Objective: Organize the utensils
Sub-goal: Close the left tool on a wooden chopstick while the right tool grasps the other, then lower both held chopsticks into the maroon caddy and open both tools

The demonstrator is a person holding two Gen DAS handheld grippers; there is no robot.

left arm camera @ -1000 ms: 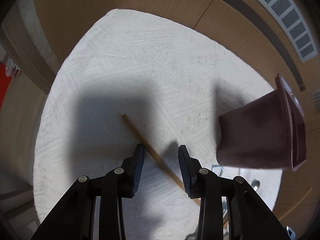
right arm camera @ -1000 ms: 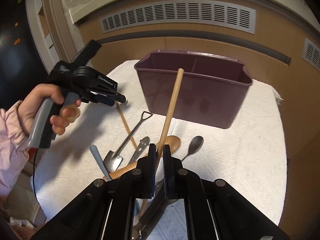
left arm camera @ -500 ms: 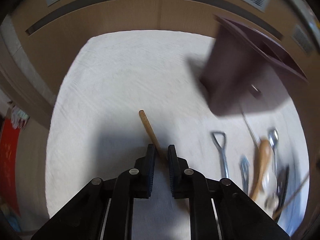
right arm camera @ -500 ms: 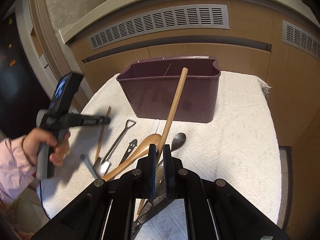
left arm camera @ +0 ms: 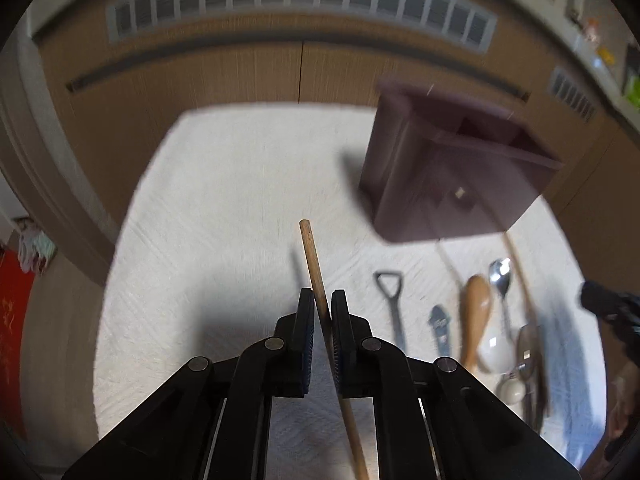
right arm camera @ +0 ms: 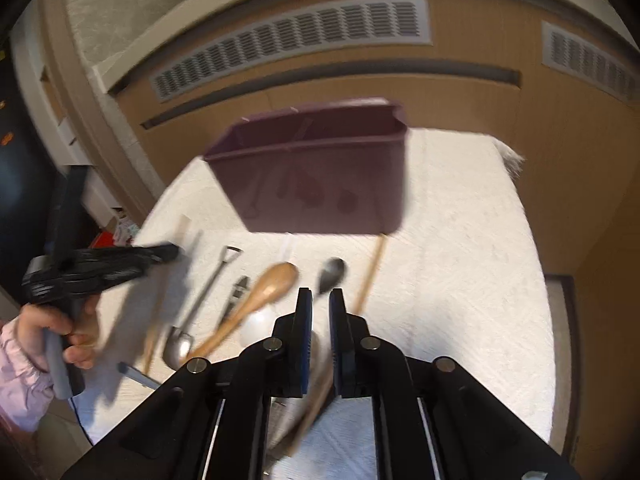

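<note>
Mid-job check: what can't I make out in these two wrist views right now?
- Left view: thin wooden stick, lower end cut off by the frame.
- Right view: blurred maroon plastic caddy, contents unreadable.
- Right view: right gripper opening; whether the wooden handle touches its pads, unclear.

1. A white textured cloth (left arm camera: 224, 184) covers the table.
2. Behind it stands a tan wood-grain cabinet (right arm camera: 460, 96) with grey slatted vents (right arm camera: 292, 40).
3. A pale countertop (right arm camera: 120, 8), somewhat blurred, seems to run above.
</note>
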